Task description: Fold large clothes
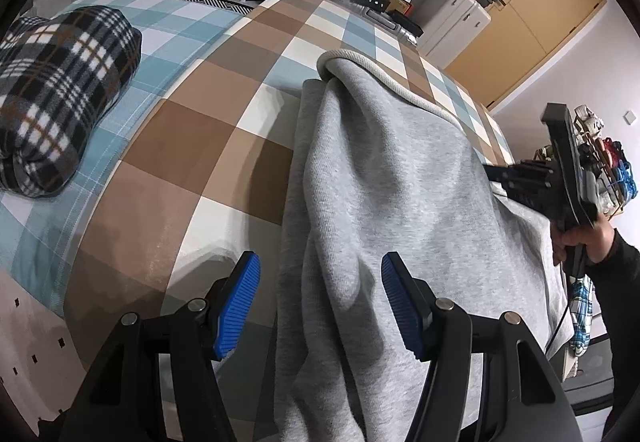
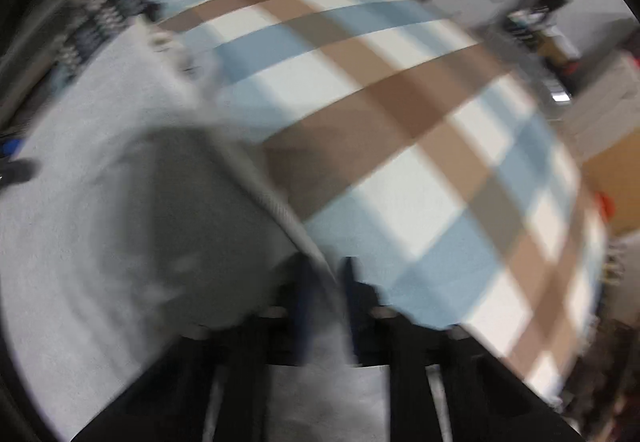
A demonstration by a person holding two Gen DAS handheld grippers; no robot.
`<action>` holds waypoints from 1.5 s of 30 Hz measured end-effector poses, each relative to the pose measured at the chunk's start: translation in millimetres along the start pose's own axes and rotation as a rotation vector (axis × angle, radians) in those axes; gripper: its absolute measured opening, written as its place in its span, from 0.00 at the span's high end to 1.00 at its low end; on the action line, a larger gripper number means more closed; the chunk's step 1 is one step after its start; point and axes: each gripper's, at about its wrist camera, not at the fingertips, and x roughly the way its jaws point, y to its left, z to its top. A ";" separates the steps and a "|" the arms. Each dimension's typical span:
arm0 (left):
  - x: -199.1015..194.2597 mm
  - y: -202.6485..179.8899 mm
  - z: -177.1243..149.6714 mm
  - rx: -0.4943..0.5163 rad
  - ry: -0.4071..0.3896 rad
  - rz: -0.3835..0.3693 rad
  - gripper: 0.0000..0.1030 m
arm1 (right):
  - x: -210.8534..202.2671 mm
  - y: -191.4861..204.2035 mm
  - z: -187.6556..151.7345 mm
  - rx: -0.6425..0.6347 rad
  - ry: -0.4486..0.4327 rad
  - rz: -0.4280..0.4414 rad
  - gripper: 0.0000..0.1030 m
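Pinching the grey garment (image 2: pixel 100 201) at its ribbed edge, right gripper (image 2: pixel 326 298) clenched on cloth, left gripper (image 1: pixel 320 302) gaping over a loose fold on the checked bed (image 1: pixel 180 145); best to close left before lifting, keeping edges level.

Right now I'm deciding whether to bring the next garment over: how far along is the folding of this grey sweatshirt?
Early to midway. Done: the grey sweatshirt lies on the checked bedspread, one side apparently folded over. In hand: the right gripper has its jaws shut on a ribbed edge, though that view is blurred; the left gripper is open, straddling cloth without pinching. Left: it is still long and rumpled, so further folds remain.
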 end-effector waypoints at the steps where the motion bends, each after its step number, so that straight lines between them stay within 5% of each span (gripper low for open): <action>1: 0.1 -0.3 0.0 0.003 0.000 0.001 0.44 | 4.1 -9.9 0.6 0.056 0.009 0.028 0.94; 9: 0.7 2.7 0.5 -0.008 0.000 0.002 0.44 | 18.7 -22.7 8.9 0.127 -0.019 -0.009 0.94; 15: 0.3 -0.3 0.3 0.003 -0.007 0.003 0.44 | -17.6 -42.9 3.5 0.236 -0.071 0.049 0.94; 18: -4.0 -5.2 0.1 0.027 -0.026 -0.006 0.44 | -59.9 -65.8 -22.9 0.411 -0.137 0.105 0.93; 22: -28.3 -26.8 -4.6 0.148 -0.139 -0.031 0.44 | -137.5 -78.4 -102.6 0.659 -0.312 0.267 0.92; 23: -33.5 -31.6 -6.2 0.176 -0.166 -0.037 0.44 | -154.1 -77.2 -125.5 0.699 -0.357 0.284 0.89; 25: -46.5 -47.8 -12.0 0.260 -0.229 -0.051 0.43 | -186.3 -67.4 -177.1 0.768 -0.451 0.309 0.62; 26: -50.5 -55.2 -14.5 0.294 -0.245 -0.063 0.43 | -200.2 -59.5 -208.9 0.822 -0.513 0.311 0.09; 27: -52.8 -63.0 -16.3 0.323 -0.244 -0.076 0.43 | -208.4 -54.9 -228.4 0.861 -0.561 0.293 0.02; 29: -52.9 -81.6 -21.1 0.377 -0.204 -0.119 0.43 | -219.5 -42.3 -276.9 0.947 -0.658 0.283 0.00; 35: -40.7 -158.4 -55.5 0.594 -0.054 -0.204 0.42 | -167.9 -23.7 -375.2 1.282 -0.601 0.434 0.00; 41: -0.2 -191.5 -76.1 0.621 0.083 -0.171 0.42 | -102.0 -42.0 -396.4 1.510 -0.532 0.642 0.00; 45: 5.5 -180.6 -85.9 0.564 0.057 -0.164 0.42 | -76.2 -59.3 -382.1 1.564 -0.461 0.680 0.00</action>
